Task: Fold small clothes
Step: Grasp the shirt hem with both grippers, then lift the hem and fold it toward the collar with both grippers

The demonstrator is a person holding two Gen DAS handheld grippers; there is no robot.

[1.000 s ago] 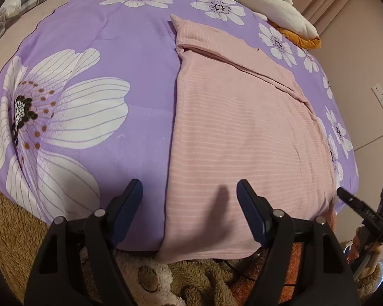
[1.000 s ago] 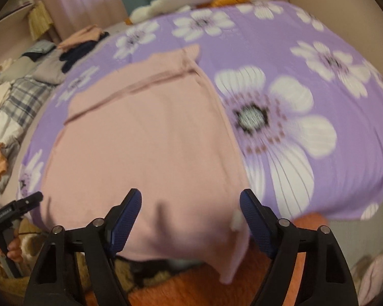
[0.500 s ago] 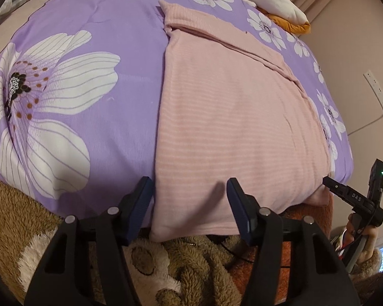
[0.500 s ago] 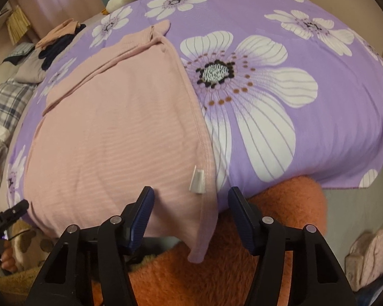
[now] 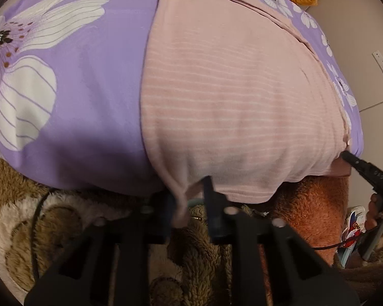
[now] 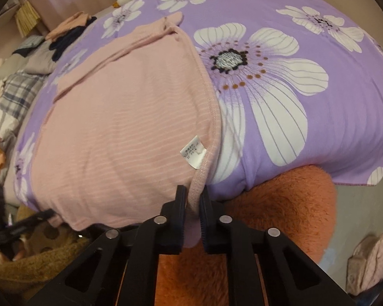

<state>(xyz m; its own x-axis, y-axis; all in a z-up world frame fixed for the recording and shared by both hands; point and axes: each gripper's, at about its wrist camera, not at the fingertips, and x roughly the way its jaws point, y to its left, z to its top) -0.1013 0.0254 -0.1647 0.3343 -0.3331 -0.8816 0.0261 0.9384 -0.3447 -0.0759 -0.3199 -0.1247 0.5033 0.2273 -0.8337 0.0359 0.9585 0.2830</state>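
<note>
Bedding comes first: a purple floral bedspread (image 6: 280, 51) covers the bed, and on it a pink striped garment (image 6: 120, 132) is spread flat, its near hem hanging over the bed's front edge above an orange fleece blanket (image 6: 280, 209). If the bedspread is dragged along with the garment during the lift, the surface would be rucked and the fold spoiled.

The garment itself is the next risk. Its two near corners are gripped well apart; should one side be raised faster than the other, the fold would be skewed.

The right hand-held gripper (image 6: 192, 199) is closed on the seamed right corner of the hem, just below the white care label (image 6: 193, 151). Only a narrow strip of seam is caught, so it could be pulled free under tension.

The left hand-held gripper (image 5: 189, 204) is seen closing on the left corner, where a bunched tuck of fabric lies between the jaws; whether it is firmly pinched cannot be told through the blur. A shallow bite there could let that corner be dropped.
</note>
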